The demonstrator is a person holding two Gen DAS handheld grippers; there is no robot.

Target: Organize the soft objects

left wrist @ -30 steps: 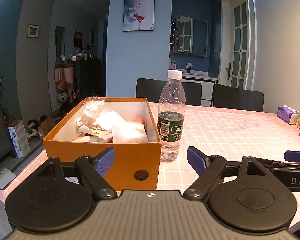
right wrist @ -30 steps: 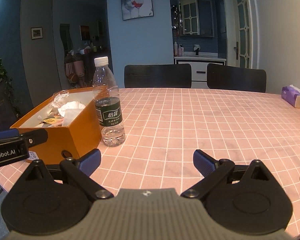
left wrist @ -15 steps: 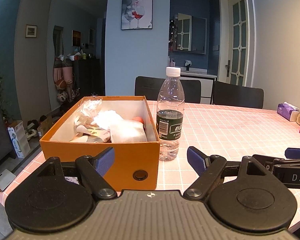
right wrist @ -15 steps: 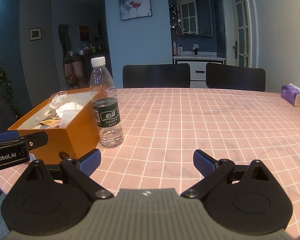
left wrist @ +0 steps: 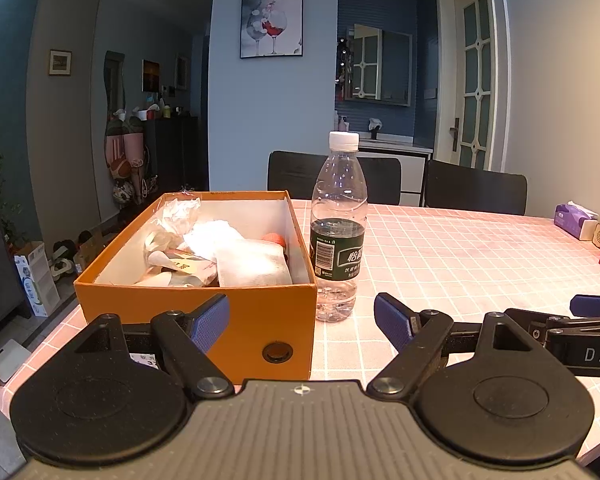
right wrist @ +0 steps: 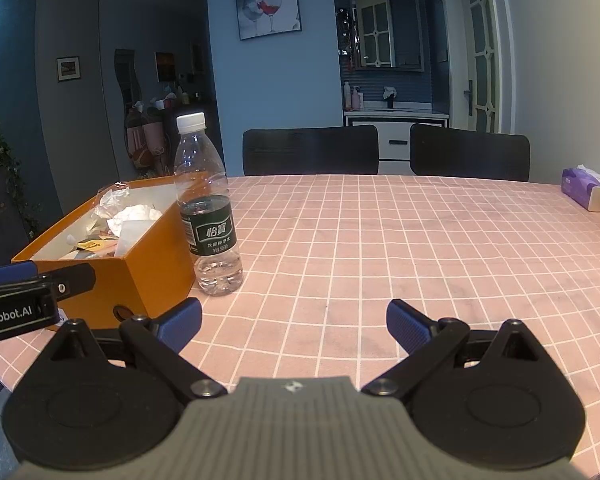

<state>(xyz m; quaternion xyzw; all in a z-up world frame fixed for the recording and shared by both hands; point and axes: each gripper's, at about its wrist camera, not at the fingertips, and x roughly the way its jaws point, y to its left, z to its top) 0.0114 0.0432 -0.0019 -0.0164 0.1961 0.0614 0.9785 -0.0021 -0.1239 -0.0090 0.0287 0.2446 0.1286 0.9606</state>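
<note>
Box (left wrist: 196,316), orange cardboard, sits open at the near-left of the pink checked table (right wrist: 400,248). Inside lie soft objects: crumpled clear plastic (left wrist: 178,210) at the far left, white cloth (left wrist: 244,256) in the middle, other items partly buried. Left gripper (left wrist: 302,322) is spread wide and empty, just short of the box's near wall, the soft things beyond and left of its gap. Water bottle (left wrist: 339,228) stands upright just right of the box. Right gripper (right wrist: 294,322) is likewise wide open and empty over bare table, with the box far-left of it.
</note>
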